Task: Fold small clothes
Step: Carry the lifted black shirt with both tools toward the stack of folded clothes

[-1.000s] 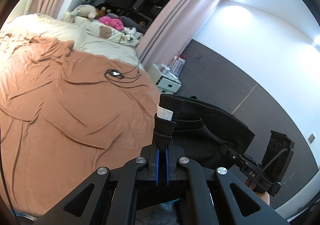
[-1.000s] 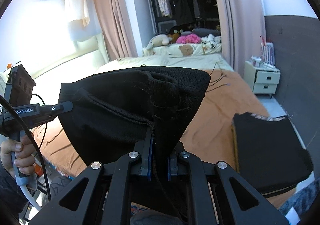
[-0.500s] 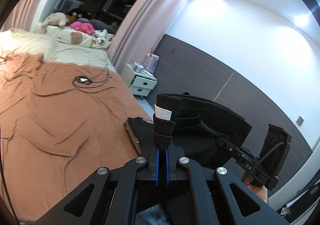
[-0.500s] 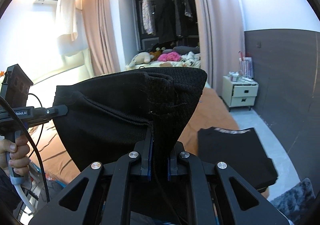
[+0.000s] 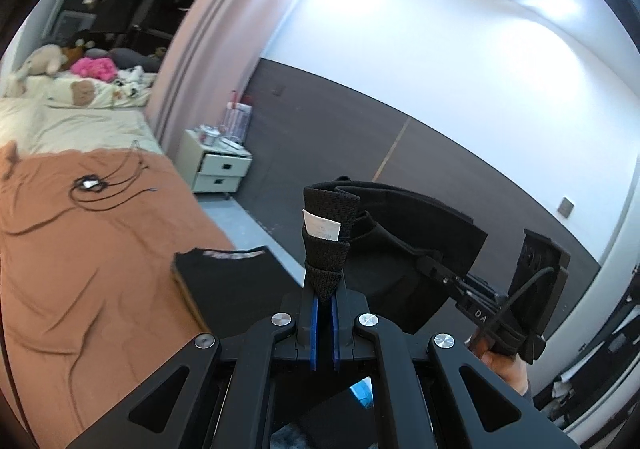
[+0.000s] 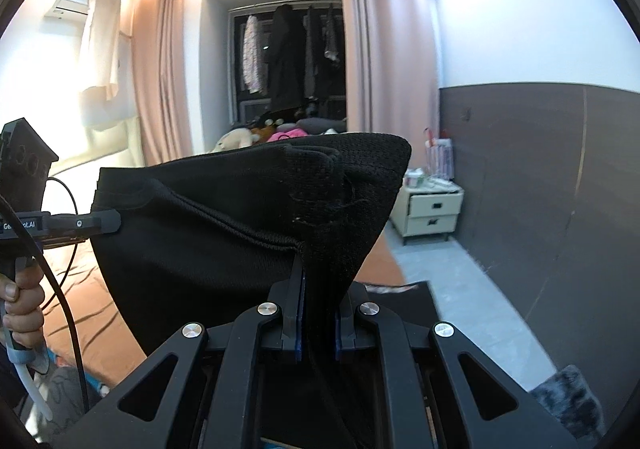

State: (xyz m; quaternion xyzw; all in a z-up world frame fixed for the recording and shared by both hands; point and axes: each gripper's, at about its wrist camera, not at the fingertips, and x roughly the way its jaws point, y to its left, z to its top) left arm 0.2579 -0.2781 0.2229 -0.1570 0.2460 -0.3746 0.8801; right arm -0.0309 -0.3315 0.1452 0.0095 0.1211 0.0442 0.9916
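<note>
The bed (image 5: 80, 269) wears a rumpled brown sheet. A folded black garment (image 5: 236, 281) lies flat at its near right edge. Beyond the garment, a tangle of black cable (image 5: 108, 185) rests on the sheet; cream bedding (image 5: 72, 125) lies farther still.

You see a white nightstand (image 5: 218, 169) left of centre, by the grey wall. Stuffed toys (image 5: 44, 59) sit upper left on the bed (image 5: 80, 249).

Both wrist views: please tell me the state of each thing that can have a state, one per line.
left hand-held gripper: shut on the black garment
right hand-held gripper: shut on the black garment
black garment: held in the air, stretched between both grippers
folded black clothing: lying flat at the bed's edge
nightstand drawers: both closed
brown bedspread: wrinkled
cable: lying loose on the bedspread
</note>
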